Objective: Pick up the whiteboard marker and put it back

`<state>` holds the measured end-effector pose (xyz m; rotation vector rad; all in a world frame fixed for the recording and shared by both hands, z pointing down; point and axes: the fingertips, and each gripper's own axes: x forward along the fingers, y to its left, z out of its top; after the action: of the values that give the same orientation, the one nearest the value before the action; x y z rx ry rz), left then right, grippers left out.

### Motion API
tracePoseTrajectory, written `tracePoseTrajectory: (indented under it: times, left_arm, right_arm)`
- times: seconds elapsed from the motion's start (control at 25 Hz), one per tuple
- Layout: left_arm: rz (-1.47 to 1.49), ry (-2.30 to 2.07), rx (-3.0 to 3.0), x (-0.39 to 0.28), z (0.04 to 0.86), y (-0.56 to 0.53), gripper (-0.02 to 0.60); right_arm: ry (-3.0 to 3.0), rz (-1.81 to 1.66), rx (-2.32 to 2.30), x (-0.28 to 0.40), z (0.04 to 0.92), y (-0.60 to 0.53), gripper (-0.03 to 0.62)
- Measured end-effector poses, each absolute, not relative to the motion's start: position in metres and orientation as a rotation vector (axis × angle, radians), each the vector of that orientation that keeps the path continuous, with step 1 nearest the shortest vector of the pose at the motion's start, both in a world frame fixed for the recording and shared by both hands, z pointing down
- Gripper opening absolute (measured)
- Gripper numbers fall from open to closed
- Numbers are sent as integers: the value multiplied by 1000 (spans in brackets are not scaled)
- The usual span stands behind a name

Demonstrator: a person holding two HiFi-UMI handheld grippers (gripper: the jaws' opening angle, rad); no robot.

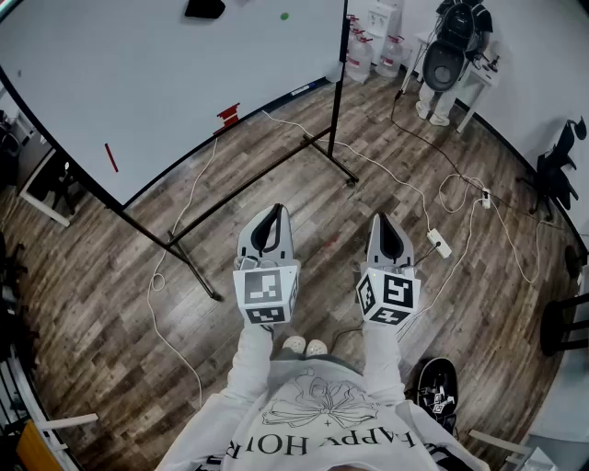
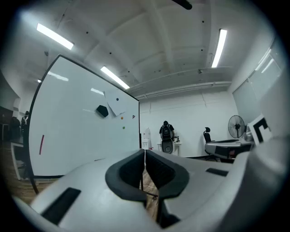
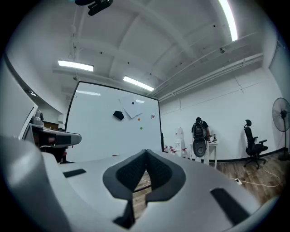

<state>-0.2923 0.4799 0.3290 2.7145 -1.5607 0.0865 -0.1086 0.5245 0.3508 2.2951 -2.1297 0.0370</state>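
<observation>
A big whiteboard (image 1: 166,83) on a black stand fills the upper left of the head view. A thin red marker (image 1: 110,157) lies against its face near the lower left, and it also shows in the left gripper view as a red marker (image 2: 41,144). A small red item (image 1: 228,116) sits at the board's lower edge. My left gripper (image 1: 274,211) and right gripper (image 1: 382,219) are held side by side in front of me, level, well short of the board. Both are shut with nothing between the pads, as the left gripper (image 2: 144,152) and right gripper (image 3: 146,152) views show.
The stand's black legs (image 1: 198,267) and white cables (image 1: 166,276) cross the wood floor ahead. A power strip (image 1: 439,243) lies to the right. A person (image 1: 451,46) stands at a far table. A black eraser (image 1: 204,8) and a green magnet (image 1: 283,16) stick to the board.
</observation>
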Motion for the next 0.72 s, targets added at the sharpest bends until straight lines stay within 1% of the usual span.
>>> tracePoseTrajectory:
  times: [0.72]
  left_arm:
    - [105, -1589, 2693, -281, 331, 483, 9]
  right_arm:
    - [-2166, 46, 2273, -96, 354, 522, 3]
